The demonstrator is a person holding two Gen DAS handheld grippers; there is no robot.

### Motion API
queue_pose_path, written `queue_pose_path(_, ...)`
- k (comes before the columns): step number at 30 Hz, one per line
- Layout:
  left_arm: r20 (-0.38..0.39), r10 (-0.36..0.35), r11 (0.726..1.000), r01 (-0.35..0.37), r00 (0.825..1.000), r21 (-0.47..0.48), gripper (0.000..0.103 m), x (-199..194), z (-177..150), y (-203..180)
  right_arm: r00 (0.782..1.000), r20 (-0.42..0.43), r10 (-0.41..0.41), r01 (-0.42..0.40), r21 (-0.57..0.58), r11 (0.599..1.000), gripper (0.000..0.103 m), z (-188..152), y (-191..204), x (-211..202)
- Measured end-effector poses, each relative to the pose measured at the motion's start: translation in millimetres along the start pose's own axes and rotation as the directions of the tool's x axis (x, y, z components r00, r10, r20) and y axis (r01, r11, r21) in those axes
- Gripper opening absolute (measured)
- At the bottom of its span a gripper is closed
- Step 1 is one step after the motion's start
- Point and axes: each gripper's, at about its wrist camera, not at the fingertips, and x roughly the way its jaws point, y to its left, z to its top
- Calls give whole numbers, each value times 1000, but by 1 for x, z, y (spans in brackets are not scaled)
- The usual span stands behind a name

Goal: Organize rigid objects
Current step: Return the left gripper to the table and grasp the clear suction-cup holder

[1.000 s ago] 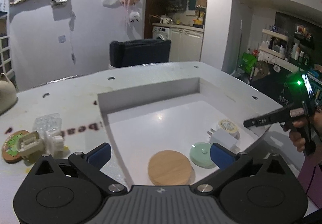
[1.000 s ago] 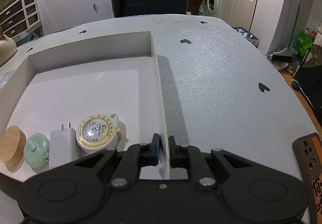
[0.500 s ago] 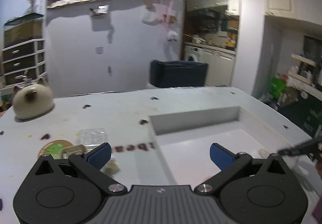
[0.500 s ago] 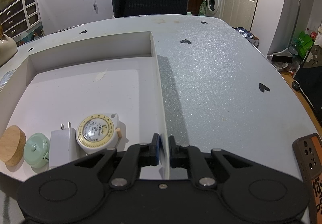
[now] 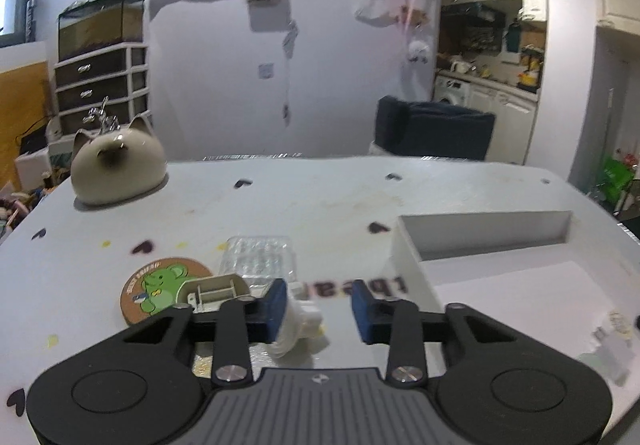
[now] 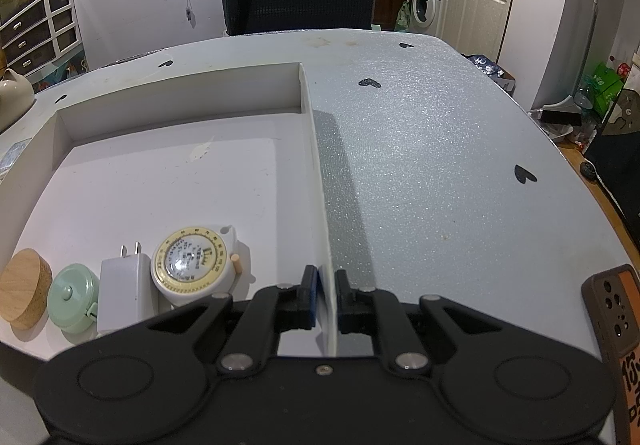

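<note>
The right tongs (image 6: pixel 323 295) clamp the right wall of the white tray (image 6: pixel 316 165), which holds 4 items in a row. The left tongs (image 5: pixel 319 307) gape partly open around a white plastic piece (image 5: pixel 298 325) on the bench (image 5: pixel 300 201).

White plastic piece (image 5: pixel 298 327): partly hidden behind left gripper (image 5: pixel 319 311) pad, shape unclear. Beige clip-like item (image 5: pixel 212 289): lower part covered by gripper arm. Bear coaster (image 5: pixel 160 289): right side overlapped. Tray (image 5: pixel 412 269) contents at right of left wrist view: blurred, unidentifiable. Phone case (image 6: pixel 616 309): cut off by right edge. Cat-shaped pot (image 6: pixel 14 95): cut off by left edge. Tape measure (image 6: pixel 191 263) dial markings: too small to read.
</note>
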Motion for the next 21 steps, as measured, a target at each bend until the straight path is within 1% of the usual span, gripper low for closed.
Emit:
queue_pose_path(2, -20, 20, 1000, -20, 1000, -3, 29, 11, -2, 3, 1000, 0, 1, -1, 1, 1000, 10, 0, 0, 0)
queue_pose_path(4, -35, 37, 999, -38, 999, -19, 28, 21, -4, 7, 1000, 0, 0, 0, 1, 1000, 10, 0, 0, 0)
queue_pose_path(7, -48, 33, 999, -35, 998, -41, 28, 30, -6, 12, 1000, 0, 0, 0, 0, 1000, 10, 0, 0, 0)
queue_pose_path(10, -62, 28, 999, -31, 998, -34, 28, 38, -6, 12, 1000, 1, 1, -1, 1, 1000, 10, 0, 0, 0)
queue_pose_path(12, -68, 33, 999, -35, 997, -36, 18, 43, -7, 12, 1000, 1, 0, 0, 1, 1000, 10, 0, 0, 0)
queue_pose_path(14, -57, 26, 998, -29, 998, -53, 15, 43, -7, 14, 1000, 0, 0, 0, 1, 1000, 10, 0, 0, 0)
queue_pose_path(17, -51, 30, 998, -32, 998, -57, 13, 40, -8, 15, 1000, 0, 0, 0, 0, 1000, 10, 0, 0, 0)
queue_pose_path(21, -43, 10, 996, -14, 999, -91, 11, 35, -9, 18, 1000, 1, 0, 0, 0, 1000, 10, 0, 0, 0)
